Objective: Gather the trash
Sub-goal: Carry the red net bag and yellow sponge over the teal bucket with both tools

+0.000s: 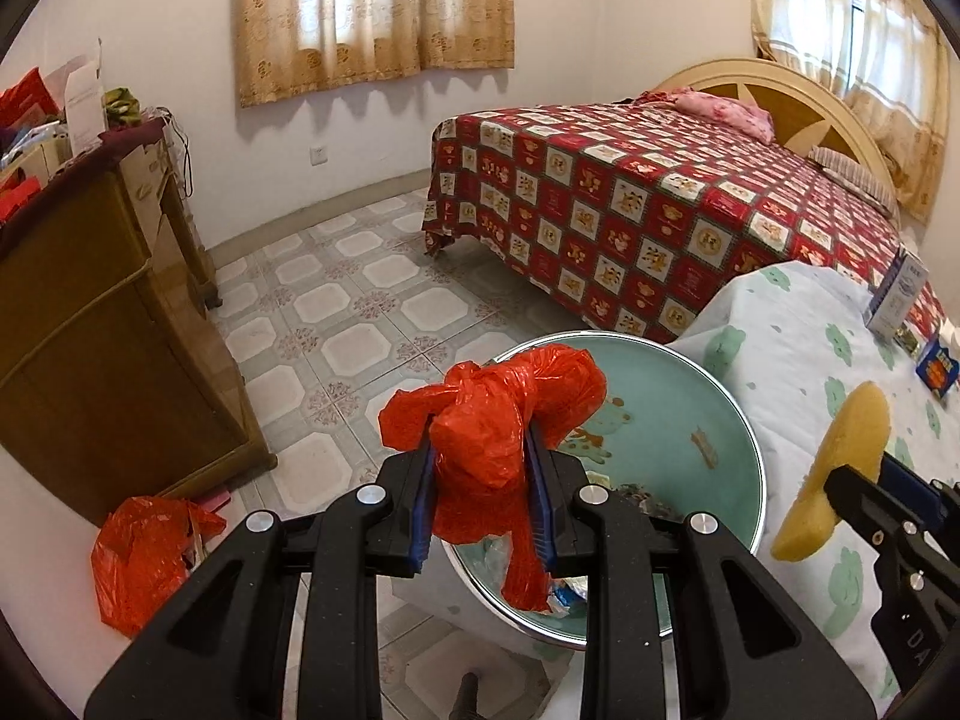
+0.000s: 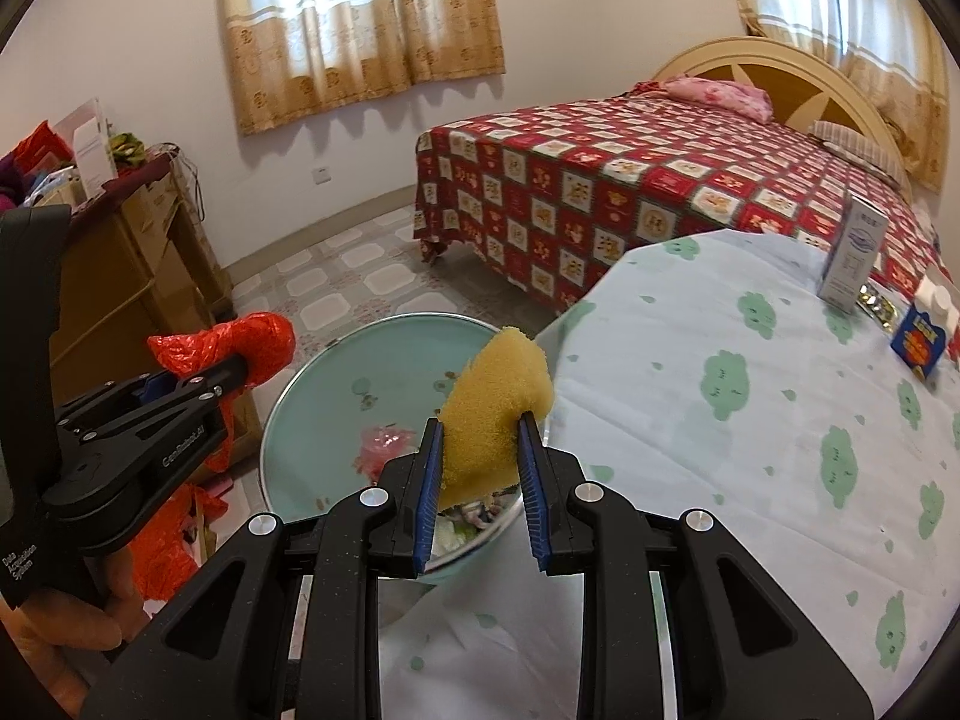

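My left gripper is shut on a crumpled red plastic bag and holds it above a teal bowl with scraps of trash at its bottom. The bag also shows in the right wrist view. My right gripper is shut on a yellow sponge held over the bowl's rim, at the edge of the table. The sponge also shows in the left wrist view.
The table has a white cloth with green prints; small boxes stand at its far right. A second red bag lies on the tiled floor beside a wooden cabinet. A bed stands behind.
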Available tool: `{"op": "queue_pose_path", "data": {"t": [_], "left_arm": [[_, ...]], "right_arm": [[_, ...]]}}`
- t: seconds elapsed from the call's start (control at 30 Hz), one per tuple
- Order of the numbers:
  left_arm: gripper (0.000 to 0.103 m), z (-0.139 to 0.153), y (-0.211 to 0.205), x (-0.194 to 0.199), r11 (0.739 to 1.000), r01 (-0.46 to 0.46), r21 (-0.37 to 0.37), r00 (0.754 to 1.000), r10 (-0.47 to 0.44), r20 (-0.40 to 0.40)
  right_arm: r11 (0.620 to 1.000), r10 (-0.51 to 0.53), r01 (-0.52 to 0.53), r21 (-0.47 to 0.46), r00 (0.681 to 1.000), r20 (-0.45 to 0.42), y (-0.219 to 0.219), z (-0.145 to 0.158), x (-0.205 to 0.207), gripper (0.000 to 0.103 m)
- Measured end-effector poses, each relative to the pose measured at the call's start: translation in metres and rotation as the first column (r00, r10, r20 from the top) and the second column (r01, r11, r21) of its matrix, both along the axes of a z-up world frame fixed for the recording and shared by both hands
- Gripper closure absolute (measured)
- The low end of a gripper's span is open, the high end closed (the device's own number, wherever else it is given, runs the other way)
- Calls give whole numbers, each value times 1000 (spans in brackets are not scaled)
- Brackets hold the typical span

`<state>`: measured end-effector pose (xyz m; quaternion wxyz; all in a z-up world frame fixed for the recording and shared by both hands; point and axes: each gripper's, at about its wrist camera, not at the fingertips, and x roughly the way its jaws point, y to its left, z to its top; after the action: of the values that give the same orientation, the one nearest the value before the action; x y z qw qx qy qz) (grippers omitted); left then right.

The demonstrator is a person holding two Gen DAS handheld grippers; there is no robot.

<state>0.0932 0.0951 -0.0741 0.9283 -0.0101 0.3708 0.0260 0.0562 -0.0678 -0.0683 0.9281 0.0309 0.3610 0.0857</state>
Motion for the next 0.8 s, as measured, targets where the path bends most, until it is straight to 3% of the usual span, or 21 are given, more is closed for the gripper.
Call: {"op": "queue_pose_path", "data": {"t": [0.53,0.8], "left_arm": [[77,-3,15,9,999,-49,-8,999,49,-6],[77,-6,20,17,996,-42,-76,999,39,-29]], "right_arm": [[999,50,-50,19,999,4,23,0,15,78],[999,35,-35,31,999,-2,17,-2,22,78]]}}
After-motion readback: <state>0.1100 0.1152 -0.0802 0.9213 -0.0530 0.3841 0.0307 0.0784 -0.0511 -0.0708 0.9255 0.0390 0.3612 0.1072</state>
